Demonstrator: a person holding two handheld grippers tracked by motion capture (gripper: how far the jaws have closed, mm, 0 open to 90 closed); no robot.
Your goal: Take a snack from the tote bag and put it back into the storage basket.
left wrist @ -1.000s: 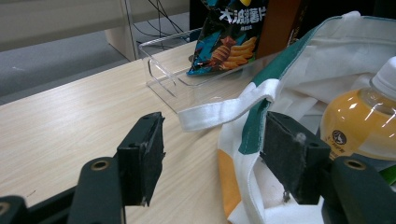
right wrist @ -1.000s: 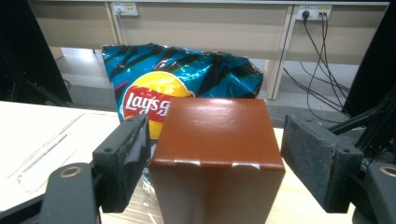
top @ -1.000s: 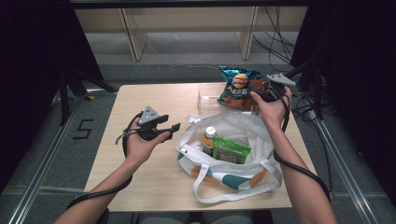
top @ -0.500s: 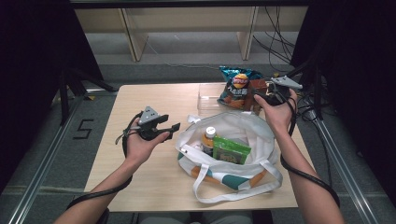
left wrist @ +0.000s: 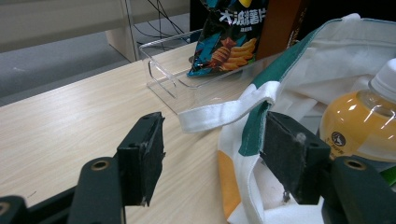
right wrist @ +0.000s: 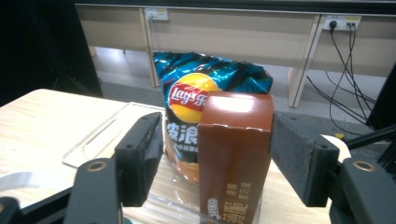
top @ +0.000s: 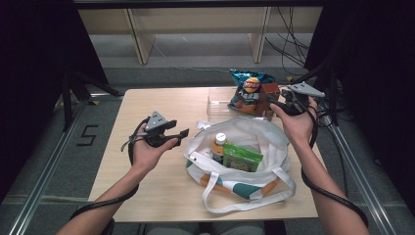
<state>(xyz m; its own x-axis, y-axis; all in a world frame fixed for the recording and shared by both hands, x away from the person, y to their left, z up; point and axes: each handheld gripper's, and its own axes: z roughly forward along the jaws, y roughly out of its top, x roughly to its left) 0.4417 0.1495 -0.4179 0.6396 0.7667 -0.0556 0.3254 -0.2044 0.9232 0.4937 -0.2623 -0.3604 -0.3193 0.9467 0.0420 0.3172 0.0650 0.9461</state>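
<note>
Your high view looks forward and down from above your side of the table (top: 161, 196), taking in its whole top with your forearms entering from the near edge. Your left gripper view sits low over the table, close to the white tote bag (left wrist: 299, 88), and faces the far right, where the chip bag (left wrist: 229, 37) stands. Your right gripper view looks from close range at that same chip bag (right wrist: 205, 88) and the brown carton (right wrist: 233, 154), facing the far shelving.
</note>
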